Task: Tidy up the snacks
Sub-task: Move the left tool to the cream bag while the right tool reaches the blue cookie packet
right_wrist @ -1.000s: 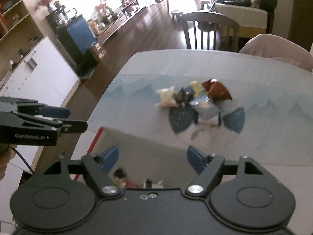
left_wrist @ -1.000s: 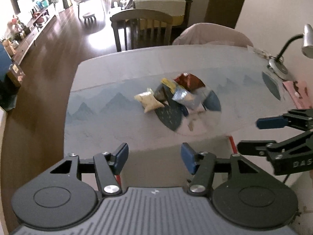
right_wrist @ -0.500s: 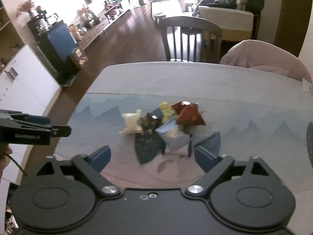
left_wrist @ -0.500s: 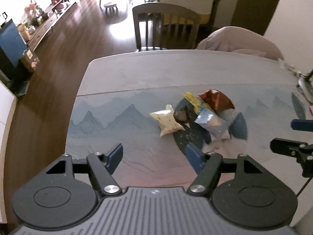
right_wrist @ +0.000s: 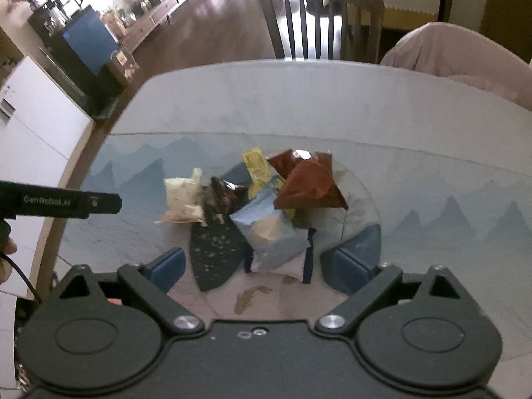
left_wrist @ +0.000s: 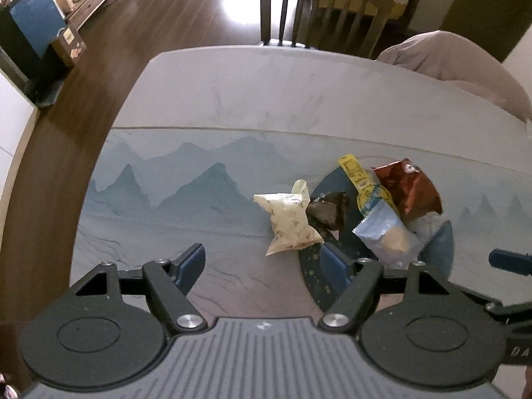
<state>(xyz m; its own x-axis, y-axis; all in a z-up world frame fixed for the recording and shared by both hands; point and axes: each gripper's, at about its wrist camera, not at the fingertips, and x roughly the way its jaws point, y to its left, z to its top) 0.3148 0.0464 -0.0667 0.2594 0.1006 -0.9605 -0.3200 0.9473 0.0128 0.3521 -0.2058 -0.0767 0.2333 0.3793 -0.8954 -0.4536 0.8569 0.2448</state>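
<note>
"GenRobot.AI" in pale letters runs along the side of my left gripper (right_wrist: 60,202), seen from my right camera. From the left camera, "DA" sits on my right gripper's body (left_wrist: 510,262), cut off by the frame edge. Print on the yellow packet (left_wrist: 357,174) is too small to read.

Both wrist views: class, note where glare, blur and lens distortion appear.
Left wrist view: glare on the floor, table edge bowed by the fisheye. Right wrist view: the snack pile is slightly blurred, the room behind washed out.
</note>
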